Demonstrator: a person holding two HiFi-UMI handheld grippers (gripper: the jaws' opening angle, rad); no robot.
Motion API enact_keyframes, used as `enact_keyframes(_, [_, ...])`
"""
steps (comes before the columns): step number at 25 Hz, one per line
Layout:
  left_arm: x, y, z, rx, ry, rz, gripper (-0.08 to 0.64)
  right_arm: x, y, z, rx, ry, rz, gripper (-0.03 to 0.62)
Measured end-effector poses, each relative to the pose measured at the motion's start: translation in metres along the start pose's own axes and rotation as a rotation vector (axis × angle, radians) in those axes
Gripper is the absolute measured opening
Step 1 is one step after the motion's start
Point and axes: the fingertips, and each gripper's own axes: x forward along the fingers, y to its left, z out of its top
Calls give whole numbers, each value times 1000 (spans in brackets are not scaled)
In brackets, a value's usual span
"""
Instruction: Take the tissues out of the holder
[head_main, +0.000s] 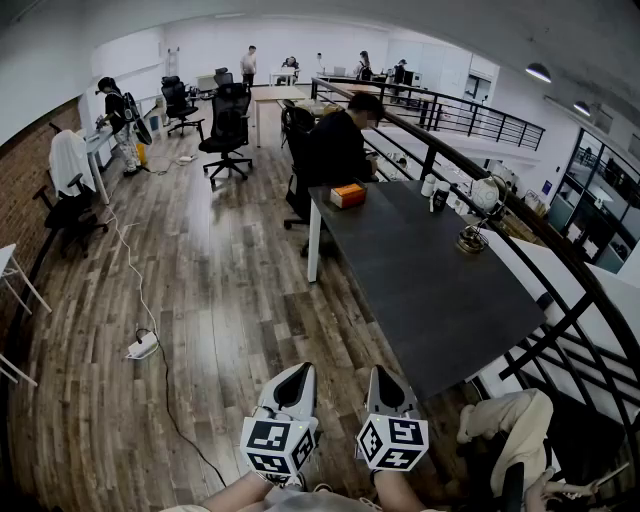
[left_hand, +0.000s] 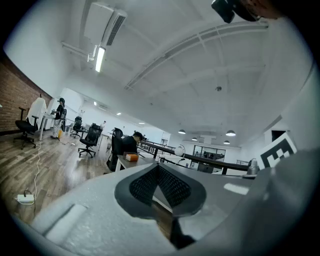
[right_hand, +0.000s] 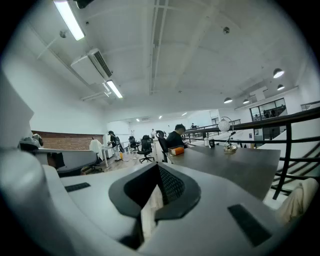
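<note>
The left gripper (head_main: 293, 383) and right gripper (head_main: 386, 385) both have their jaws pressed together on nothing. The orange tissue holder (head_main: 347, 195) sits well ahead of them, at the bench's (head_main: 430, 280) far end. Its tissues are likely light, soft and easily torn, so pinch the topmost sheet and steady the holder.

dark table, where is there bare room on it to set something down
The near half of the dark table is bare, from the lamp down to the near edge. The far end is crowded: the orange tissue holder sits at its left corner, with the cups and lamp along the right edge.
</note>
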Motion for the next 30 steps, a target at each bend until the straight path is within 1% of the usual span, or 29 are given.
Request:
enact_keyframes(9, [0, 16, -7, -6, 16, 6, 8, 7, 9, -9, -7, 16, -8, 6])
enact_keyframes(16, [6, 28, -7, -7, 26, -6, 8, 17, 10, -6, 3, -12, -37, 6])
enact_keyframes(23, [9, 55, -5, -16, 37, -2, 8, 27, 15, -5, 21, -12, -82, 6])
enact_keyframes(30, [14, 75, -8, -16, 46, 11, 8, 43, 20, -12, 45, -5, -91, 6])
